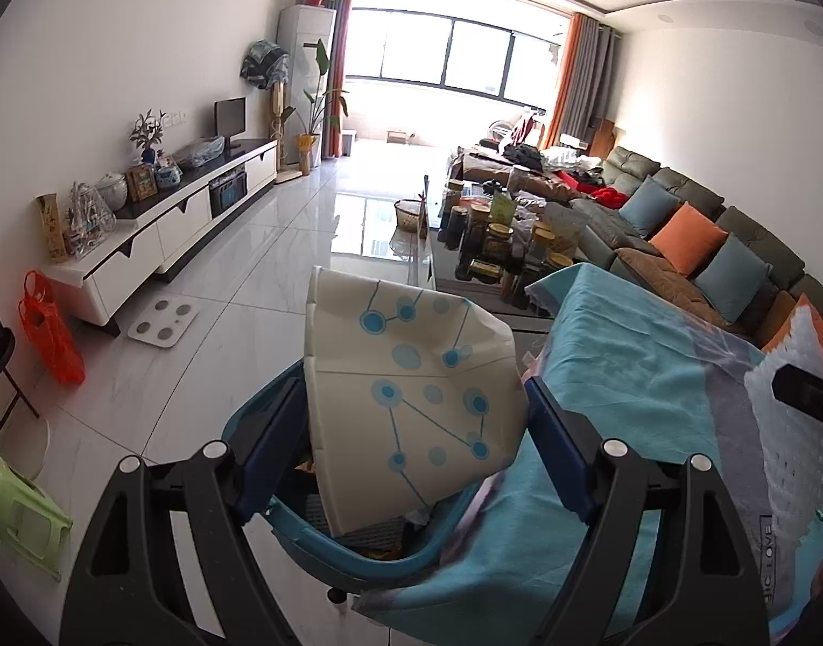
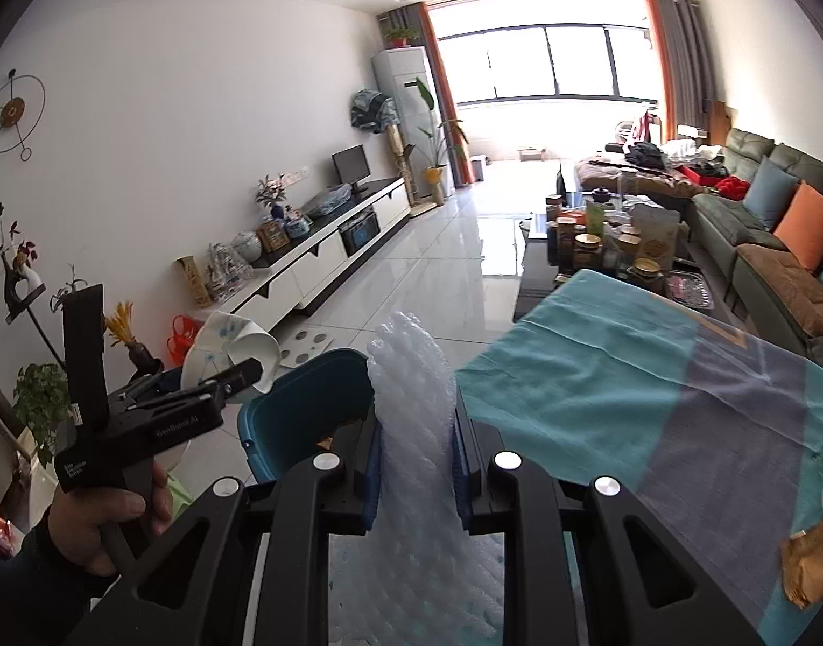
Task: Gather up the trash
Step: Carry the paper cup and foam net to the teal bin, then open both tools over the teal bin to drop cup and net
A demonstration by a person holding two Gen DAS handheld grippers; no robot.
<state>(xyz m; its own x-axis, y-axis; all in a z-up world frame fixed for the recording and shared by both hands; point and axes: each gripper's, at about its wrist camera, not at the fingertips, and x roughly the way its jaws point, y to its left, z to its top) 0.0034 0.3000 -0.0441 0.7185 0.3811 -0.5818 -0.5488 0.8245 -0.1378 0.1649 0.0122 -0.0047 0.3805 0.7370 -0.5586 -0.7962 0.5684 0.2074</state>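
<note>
My left gripper is shut on a crumpled white paper sheet with blue dots and holds it over the open blue trash bin beside the table. The bin holds some scraps. In the right wrist view the left gripper and its paper show left of the bin. My right gripper is shut on a white bubble wrap sheet, above the table edge next to the bin. The bubble wrap also shows in the left wrist view.
The table wears a teal and grey cloth. A brown wrapper lies at its right edge. A coffee table full of jars, a sofa, a TV cabinet, an orange bag and a scale stand around.
</note>
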